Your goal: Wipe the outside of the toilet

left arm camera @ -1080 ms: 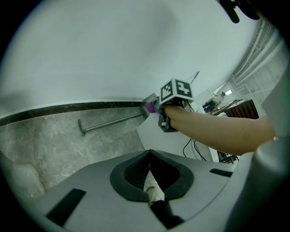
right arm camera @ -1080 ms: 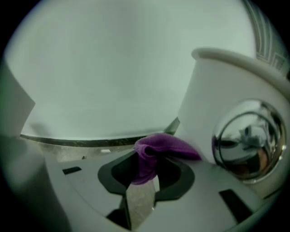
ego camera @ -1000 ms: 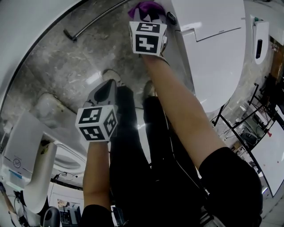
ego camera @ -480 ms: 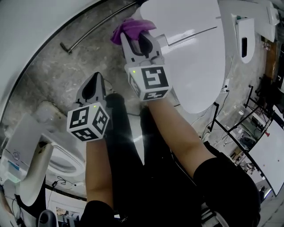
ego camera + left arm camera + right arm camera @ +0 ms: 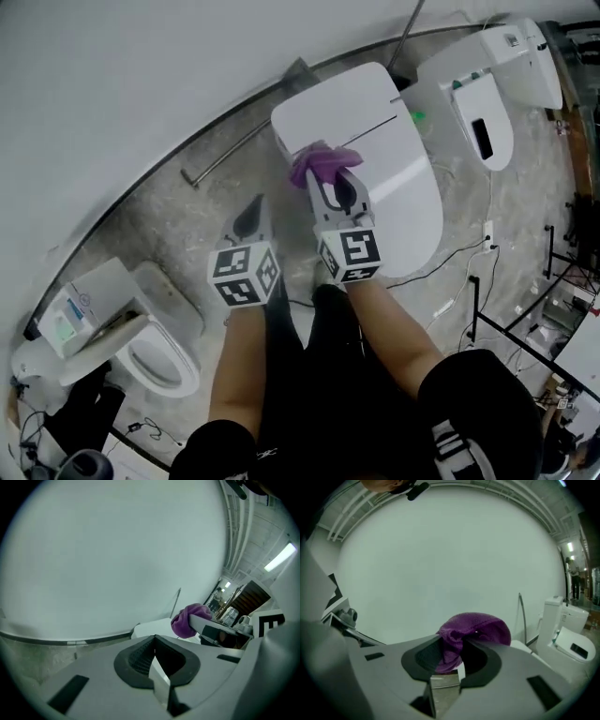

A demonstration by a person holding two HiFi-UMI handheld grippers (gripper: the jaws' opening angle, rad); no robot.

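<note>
Cloth (image 5: pixel 322 161) is pinched tight in the right gripper's (image 5: pixel 328 185) fingers at the toilet lid's (image 5: pixel 384 159) left edge for wiping, while the left gripper (image 5: pixel 252 216) waits beside, fingers together, holding nothing

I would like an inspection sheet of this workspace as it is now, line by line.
Surface: grey stone-pattern floor; white wall behind.
Job's things: white toilet, lid closed; purple cloth over the lid's near edge, contact unclear.
Clutter: metal rod along the wall's foot.
Grippers: right gripper shut on the purple cloth; left gripper shut, empty, beside the toilet.
Cables: cables on the floor at right.
Surroundings: second toilet at right; third toilet, bowl open, at left.
</note>
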